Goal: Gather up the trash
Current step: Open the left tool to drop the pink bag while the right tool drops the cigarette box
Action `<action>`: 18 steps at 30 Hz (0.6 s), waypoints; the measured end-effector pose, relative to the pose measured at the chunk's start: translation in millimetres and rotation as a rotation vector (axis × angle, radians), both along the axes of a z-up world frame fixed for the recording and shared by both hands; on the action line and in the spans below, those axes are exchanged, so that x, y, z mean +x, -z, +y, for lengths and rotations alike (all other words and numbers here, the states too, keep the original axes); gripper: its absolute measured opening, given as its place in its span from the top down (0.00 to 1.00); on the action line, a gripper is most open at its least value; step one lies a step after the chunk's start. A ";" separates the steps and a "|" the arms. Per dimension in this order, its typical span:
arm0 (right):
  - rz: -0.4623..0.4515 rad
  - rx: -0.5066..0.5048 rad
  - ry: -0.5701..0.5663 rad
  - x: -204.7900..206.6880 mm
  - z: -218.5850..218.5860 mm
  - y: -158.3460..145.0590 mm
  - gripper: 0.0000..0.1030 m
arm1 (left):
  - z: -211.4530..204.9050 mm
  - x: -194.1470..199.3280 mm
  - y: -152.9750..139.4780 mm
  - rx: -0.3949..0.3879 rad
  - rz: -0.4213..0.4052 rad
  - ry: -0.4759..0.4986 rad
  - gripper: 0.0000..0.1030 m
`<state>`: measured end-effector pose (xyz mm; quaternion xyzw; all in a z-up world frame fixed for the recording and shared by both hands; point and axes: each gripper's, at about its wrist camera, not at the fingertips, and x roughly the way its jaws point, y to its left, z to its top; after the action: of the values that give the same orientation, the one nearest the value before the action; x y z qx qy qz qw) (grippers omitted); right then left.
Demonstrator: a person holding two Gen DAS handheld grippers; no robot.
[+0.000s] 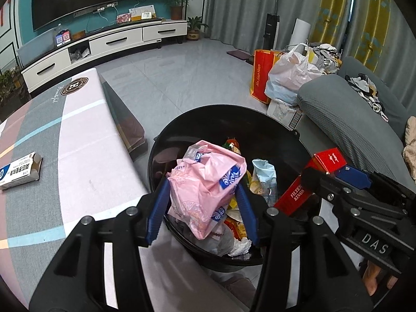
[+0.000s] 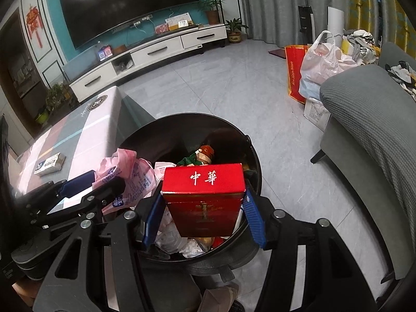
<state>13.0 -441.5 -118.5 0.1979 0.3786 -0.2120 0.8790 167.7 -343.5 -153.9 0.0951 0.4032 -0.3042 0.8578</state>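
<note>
The left claw (image 1: 201,205) is clamped on a crumpled pink tissue wrapper (image 1: 208,184); beside it the right claw (image 2: 204,213) grips a red cigarette carton (image 2: 204,197). Both hang over the black trash bin (image 1: 299,156) directly beneath.

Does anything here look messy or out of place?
One thing: a blue-and-white cardboard box lies on the table with its end flap torn open. The pink plastic wrapper and red cigarette carton are held over the black bin.

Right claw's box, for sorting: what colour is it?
Red, white characters on top: the box, best in the right wrist view.
</note>
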 end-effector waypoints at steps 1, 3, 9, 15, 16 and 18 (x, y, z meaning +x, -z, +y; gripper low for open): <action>0.001 0.002 -0.001 0.3 0.1 0.7 0.45 | -0.3 -0.4 0.1 0.000 0.001 0.000 0.49; 0.002 0.006 -0.003 1.2 0.5 1.6 0.45 | -1.8 -0.3 0.7 0.002 0.004 0.003 0.49; -0.004 0.024 0.003 2.6 -1.2 2.5 0.45 | -6.6 1.6 0.2 0.017 0.006 0.015 0.47; -0.007 0.042 0.016 5.9 -4.9 3.5 0.45 | -13.0 5.9 5.1 0.057 0.018 0.018 0.46; -0.011 0.048 0.021 6.4 -6.2 3.5 0.45 | -12.9 6.0 5.9 0.060 0.020 0.018 0.46; -0.014 0.054 0.030 7.3 -8.2 4.3 0.45 | -13.8 6.6 7.2 0.066 0.026 0.017 0.45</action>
<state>20.3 -449.7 -122.8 0.2289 0.3750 -0.2134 0.8726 174.3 -357.3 -161.2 0.1229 0.4232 -0.2992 0.8463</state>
